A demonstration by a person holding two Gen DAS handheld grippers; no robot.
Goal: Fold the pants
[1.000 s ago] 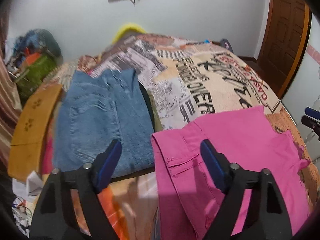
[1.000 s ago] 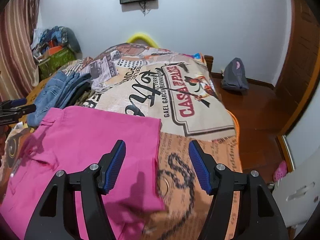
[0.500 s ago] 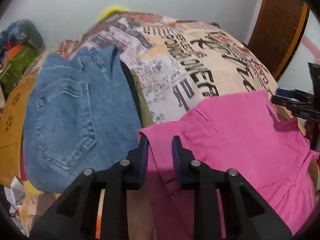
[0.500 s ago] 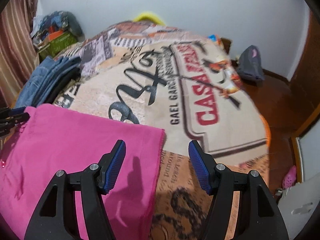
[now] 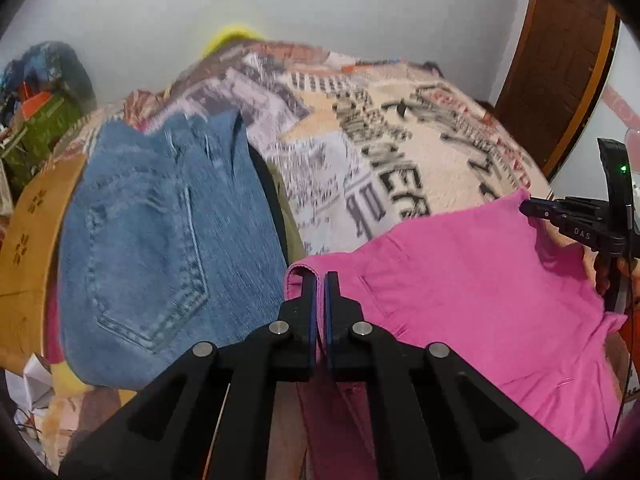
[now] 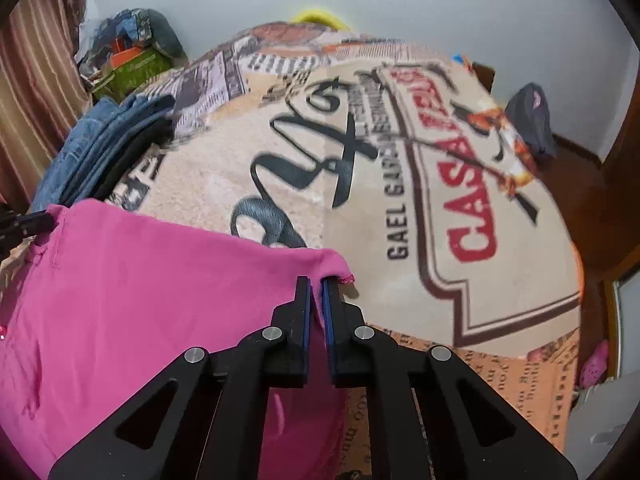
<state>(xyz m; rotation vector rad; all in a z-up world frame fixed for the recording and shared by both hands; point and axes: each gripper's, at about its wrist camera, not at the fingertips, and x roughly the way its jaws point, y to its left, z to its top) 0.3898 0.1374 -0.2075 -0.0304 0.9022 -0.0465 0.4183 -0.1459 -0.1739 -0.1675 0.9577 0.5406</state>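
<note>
a bed under a newsprint-patterned blanket (image 6: 400,184) carries the bright pink cotton pants (image 5: 460,280), folded blue denim jeans (image 5: 160,240) touching their left edge. left claw (image 5: 319,280) and right claw (image 6: 316,284) each pinch a pink corner tight.

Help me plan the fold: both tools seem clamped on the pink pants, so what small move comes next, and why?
Probably lift both corners together and carry them across. The left tool pinches the waistband corner of the pink pants, the right tool pinches the far corner, and the cloth between lies flat on the bedspread.
</note>
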